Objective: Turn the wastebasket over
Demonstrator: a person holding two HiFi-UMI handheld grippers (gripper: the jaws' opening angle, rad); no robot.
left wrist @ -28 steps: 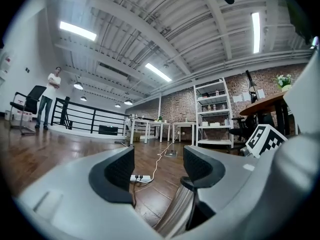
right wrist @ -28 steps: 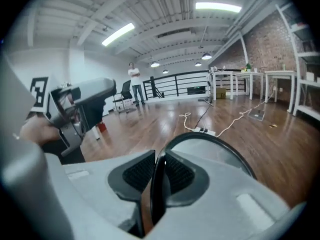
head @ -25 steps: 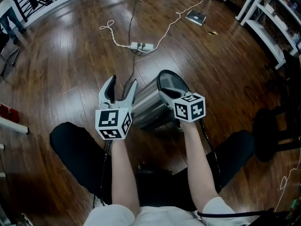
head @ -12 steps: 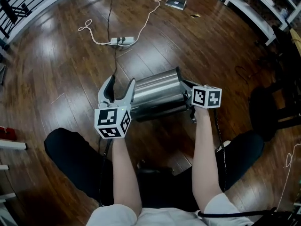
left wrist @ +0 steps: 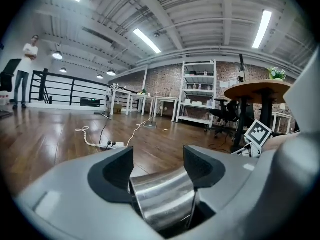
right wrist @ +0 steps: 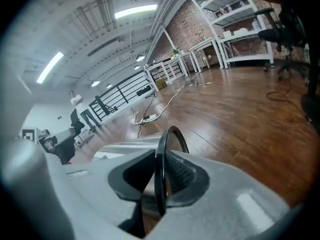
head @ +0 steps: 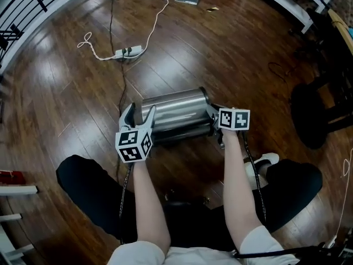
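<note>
The wastebasket (head: 176, 112), a shiny metal cylinder with a black rim, lies on its side on the wooden floor, its mouth to the right. My right gripper (head: 213, 118) is shut on the black rim (right wrist: 168, 145), which runs between its pads. My left gripper (head: 139, 111) is at the basket's closed end. Its jaws are opening and straddle the edge of that metal end (left wrist: 162, 199); I see no pad pressing on it. In the left gripper view the right gripper's marker cube (left wrist: 259, 133) shows beyond the basket.
A white power strip (head: 128, 51) and its cords lie on the floor beyond the basket. A dark chair base (head: 314, 115) stands at the right, white shelving (head: 281, 1) at the far right, a black railing (head: 33, 4) at the far left. My legs are just below the basket.
The wastebasket went from tilted, with its mouth up toward me, to lying flat across the floor. Both grippers came down with it, and the right wrist rolled.
</note>
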